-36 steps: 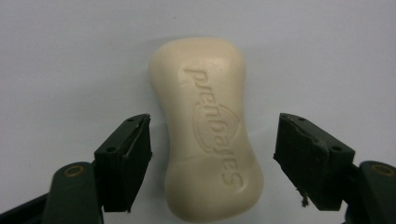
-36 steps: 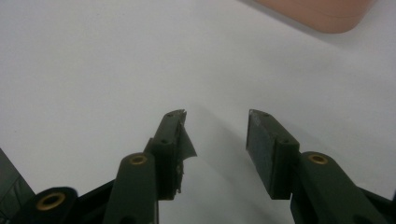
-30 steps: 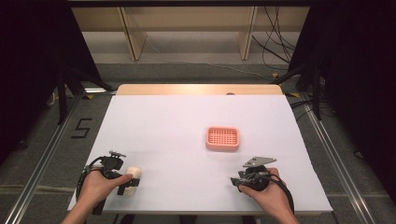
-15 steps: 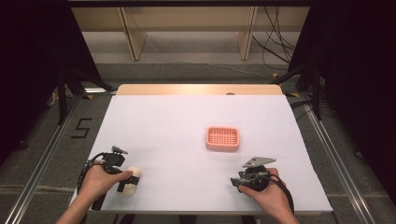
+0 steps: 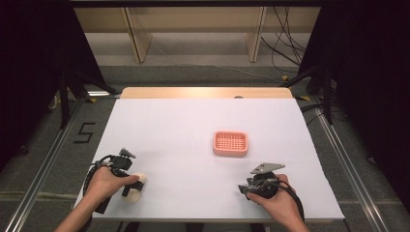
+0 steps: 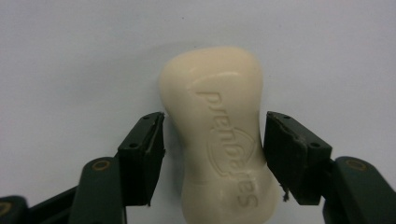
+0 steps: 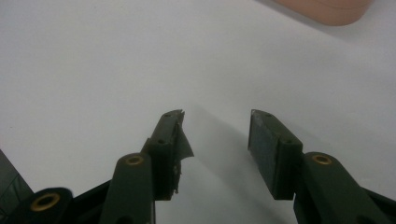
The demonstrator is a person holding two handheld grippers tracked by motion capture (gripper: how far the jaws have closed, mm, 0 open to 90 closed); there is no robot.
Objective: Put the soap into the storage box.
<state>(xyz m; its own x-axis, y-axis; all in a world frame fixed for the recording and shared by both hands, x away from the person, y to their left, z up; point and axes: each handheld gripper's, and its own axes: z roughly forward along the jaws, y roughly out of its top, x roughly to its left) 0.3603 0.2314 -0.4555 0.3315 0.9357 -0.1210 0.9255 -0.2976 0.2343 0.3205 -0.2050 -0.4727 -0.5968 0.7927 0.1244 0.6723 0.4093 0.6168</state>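
Left tongs (image 6: 210, 154) straddling the soap (image 6: 217, 135), jaws just now closing in and standing half-narrowed: right pad apparently touching the bar's flank, left pad a sliver short, so no firm squeeze yet. Lying flat on the white tabletop (image 5: 193, 125), lower left of the high view, at the left tongs (image 5: 129, 186) by the near edge, soap (image 5: 135, 186) seen as a pale lump. Probably hard, smooth and waxy, fairly light, prone to squirting out under pressure. Best taken across the narrow waist, mid-length, with a gentle hold. Right tongs (image 7: 215, 140) moderately wide, holding nothing, resting lower right in the high view (image 5: 244, 189). Pink dish (image 5: 230, 143) right of centre, well apart from soap.
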